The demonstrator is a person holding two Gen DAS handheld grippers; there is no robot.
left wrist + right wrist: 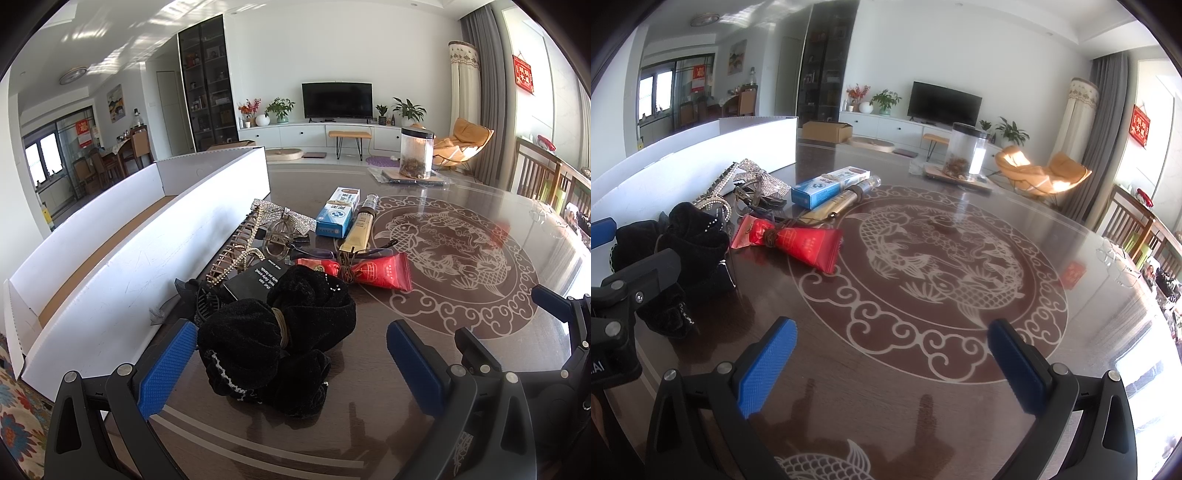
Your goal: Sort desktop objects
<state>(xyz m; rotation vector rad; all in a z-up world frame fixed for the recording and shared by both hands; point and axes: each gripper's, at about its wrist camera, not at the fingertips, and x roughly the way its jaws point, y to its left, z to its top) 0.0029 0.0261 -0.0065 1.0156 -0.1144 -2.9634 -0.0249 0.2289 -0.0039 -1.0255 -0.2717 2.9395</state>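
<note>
A black velvet bow hair clip (273,339) lies on the dark table between the open blue pads of my left gripper (291,343), which is around it without closing. Behind it lie a black card box (255,280), a rhinestone bow clip (284,218), a beige claw clip (236,251), a red packet (358,271), a blue-white box (338,212) and a cream tube (360,225). My right gripper (892,354) is open and empty over bare table; the velvet bow (683,240) and the red packet (790,240) lie to its left.
A long white cardboard box (147,243) runs along the table's left side. A clear jar (415,153) stands on a mat at the far edge. Wooden chairs (546,177) stand at the right. My left gripper's body (624,295) shows at the right wrist view's left edge.
</note>
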